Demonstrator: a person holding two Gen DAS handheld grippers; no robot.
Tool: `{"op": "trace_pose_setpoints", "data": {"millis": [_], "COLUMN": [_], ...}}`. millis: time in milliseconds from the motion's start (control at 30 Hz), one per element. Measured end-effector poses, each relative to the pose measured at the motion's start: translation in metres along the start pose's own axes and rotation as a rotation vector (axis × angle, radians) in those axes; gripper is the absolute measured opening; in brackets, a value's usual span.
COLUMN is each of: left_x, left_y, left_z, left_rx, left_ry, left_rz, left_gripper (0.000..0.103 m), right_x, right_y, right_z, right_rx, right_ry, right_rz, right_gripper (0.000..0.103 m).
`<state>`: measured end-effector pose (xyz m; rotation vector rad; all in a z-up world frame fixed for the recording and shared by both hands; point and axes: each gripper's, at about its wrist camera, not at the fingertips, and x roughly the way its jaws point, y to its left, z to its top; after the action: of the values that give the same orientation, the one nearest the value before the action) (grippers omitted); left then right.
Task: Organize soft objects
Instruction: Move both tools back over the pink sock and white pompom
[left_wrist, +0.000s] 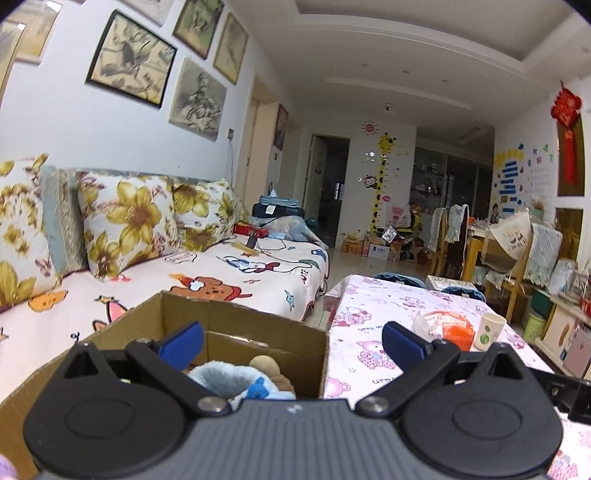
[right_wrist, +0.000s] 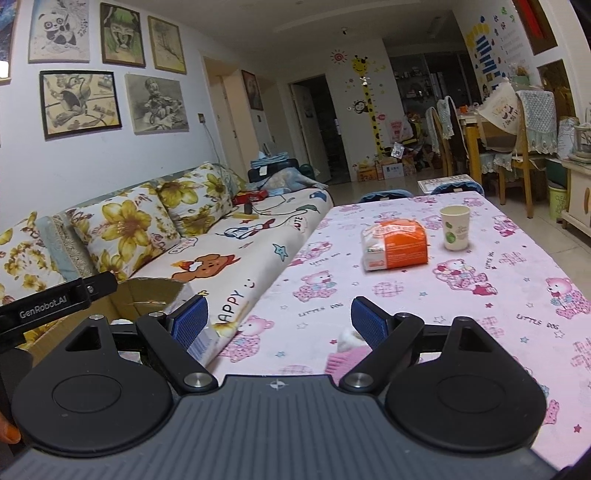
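plush, light and squashy, the pink-and-white soft toy (right_wrist: 345, 350) lay by my wide, empty right gripper (right_wrist: 279, 319); i judged its bulky middle the safest hold.

The left wrist view looks forward along its own gripper, close above an open cardboard box (left_wrist: 229, 325) at the near left corner of the table (left_wrist: 402, 310), facing down the long room, nearly level. The right wrist view sits just to the right, low over the pink tablecloth, facing the same way with a slight downward tilt. Both share the sofa (right_wrist: 229, 236) along the left wall, the tissue pack (right_wrist: 395, 243), the paper cup (right_wrist: 455, 227) and the giraffe wall sticker (left_wrist: 382, 177).
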<state>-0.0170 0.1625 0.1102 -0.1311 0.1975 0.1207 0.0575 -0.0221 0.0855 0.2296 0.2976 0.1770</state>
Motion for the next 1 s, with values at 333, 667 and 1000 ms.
{"op": "trace_pose_setpoints", "data": {"millis": [333, 667, 1000], "left_x": [-0.007, -0.011, -0.01], "left_y": [-0.016, -0.033, -0.05], "left_z": [-0.002, -0.008, -0.017], "left_rx": [0.053, 0.094, 0.159], "left_ry": [-0.024, -0.026, -0.004], "left_rz": [-0.031, -0.064, -0.095], "left_gripper": [0.102, 0.102, 0.102], "right_x": [0.002, 0.008, 0.012], "right_y": [-0.007, -0.011, -0.019], "right_z": [-0.006, -0.009, -0.012], "right_rx": [0.02, 0.042, 0.068], "right_ry": [0.009, 0.023, 0.043], "right_rz": [-0.036, -0.073, -0.112], "right_gripper": [0.103, 0.103, 0.103]}}
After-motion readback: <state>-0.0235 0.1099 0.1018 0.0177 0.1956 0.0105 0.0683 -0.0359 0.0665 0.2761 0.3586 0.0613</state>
